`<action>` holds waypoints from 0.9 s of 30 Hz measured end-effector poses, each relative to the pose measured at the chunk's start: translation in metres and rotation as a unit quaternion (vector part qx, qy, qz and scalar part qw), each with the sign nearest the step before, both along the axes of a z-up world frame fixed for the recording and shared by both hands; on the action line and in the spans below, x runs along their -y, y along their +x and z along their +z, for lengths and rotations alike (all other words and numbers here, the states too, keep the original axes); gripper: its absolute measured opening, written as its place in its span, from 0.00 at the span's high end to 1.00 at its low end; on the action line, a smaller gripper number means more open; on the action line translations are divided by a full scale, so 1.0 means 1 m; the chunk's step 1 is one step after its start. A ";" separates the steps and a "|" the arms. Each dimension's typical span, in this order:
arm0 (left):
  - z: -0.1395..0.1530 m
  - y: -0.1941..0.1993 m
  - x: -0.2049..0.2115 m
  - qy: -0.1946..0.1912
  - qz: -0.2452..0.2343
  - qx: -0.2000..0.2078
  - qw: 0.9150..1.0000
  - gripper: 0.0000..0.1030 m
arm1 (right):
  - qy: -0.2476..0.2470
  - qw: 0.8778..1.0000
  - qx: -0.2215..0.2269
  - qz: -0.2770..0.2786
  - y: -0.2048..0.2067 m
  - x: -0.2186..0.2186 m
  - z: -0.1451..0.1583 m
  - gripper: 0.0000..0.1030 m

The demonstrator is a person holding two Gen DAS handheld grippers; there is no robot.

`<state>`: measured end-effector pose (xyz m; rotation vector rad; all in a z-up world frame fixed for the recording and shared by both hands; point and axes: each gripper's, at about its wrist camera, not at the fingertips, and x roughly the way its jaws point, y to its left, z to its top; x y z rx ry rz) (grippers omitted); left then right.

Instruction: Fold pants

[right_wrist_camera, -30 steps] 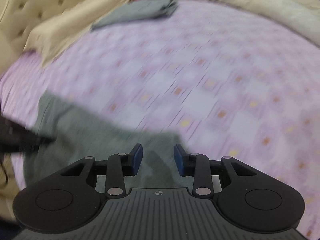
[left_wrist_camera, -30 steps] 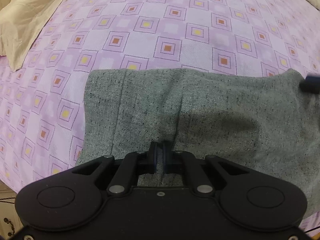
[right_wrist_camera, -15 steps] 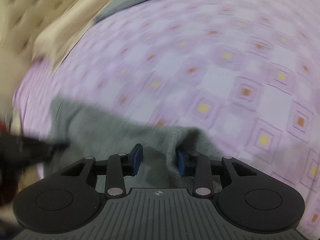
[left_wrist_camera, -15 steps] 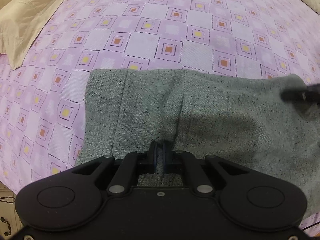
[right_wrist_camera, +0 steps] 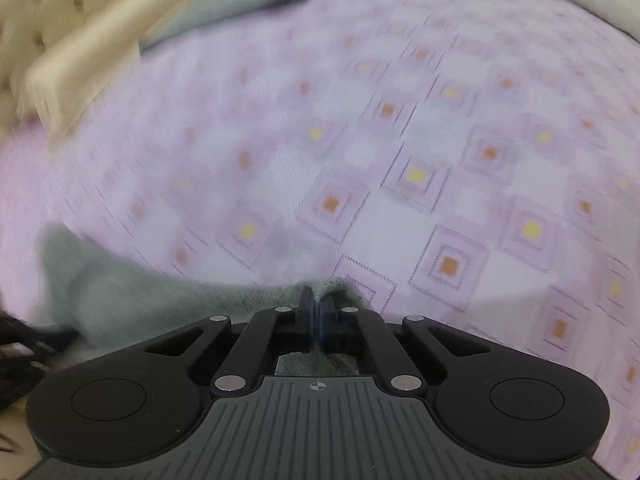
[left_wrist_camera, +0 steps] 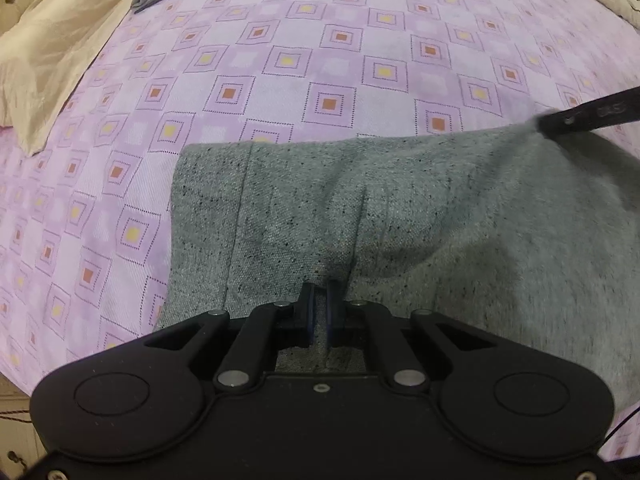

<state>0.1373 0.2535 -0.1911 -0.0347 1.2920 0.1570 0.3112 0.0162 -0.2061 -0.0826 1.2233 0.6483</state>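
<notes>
On lilac square-patterned bedsheet (left_wrist_camera: 340, 60), beige pillow (left_wrist_camera: 52, 52) far left, my left gripper (left_wrist_camera: 319, 304) and right gripper (right_wrist_camera: 316, 312) both clenched on grey pants (left_wrist_camera: 420, 220).

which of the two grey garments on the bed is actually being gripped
The speckled grey pants nearest the cameras, pinched by the left gripper and right gripper. The far garment lies untouched beside the pillow.

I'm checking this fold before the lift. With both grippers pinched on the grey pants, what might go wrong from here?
1. The right gripper holds only a thin corner of the grey pants; it may slip out under tension.
2. The left gripper clamps a bunched ridge, so a crease may get folded in.
3. Fabric sags between the grips; the fold edge may land uneven on the purple bedsheet.
</notes>
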 end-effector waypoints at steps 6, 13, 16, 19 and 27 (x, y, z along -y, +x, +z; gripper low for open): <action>0.020 0.004 -0.004 0.004 -0.013 -0.007 1.000 0.90 | 0.034 0.994 0.071 -0.077 -0.024 0.046 0.039 0.74; 0.026 -0.005 0.015 -0.001 -0.094 0.015 0.995 0.82 | -0.016 0.997 0.033 -0.071 -0.108 0.073 0.036 0.74; 0.000 -0.014 0.006 0.027 -0.107 -0.016 0.994 0.76 | -0.090 0.992 -0.022 -0.089 -0.157 0.092 0.004 0.74; 0.003 -0.016 -0.004 0.007 -0.105 -0.012 0.994 0.77 | -0.093 0.985 -0.029 -0.141 -0.191 0.116 0.002 0.76; 0.042 -0.018 0.018 -0.029 -0.129 0.025 0.991 0.87 | -0.075 0.958 0.028 -0.274 -0.215 0.151 0.040 0.74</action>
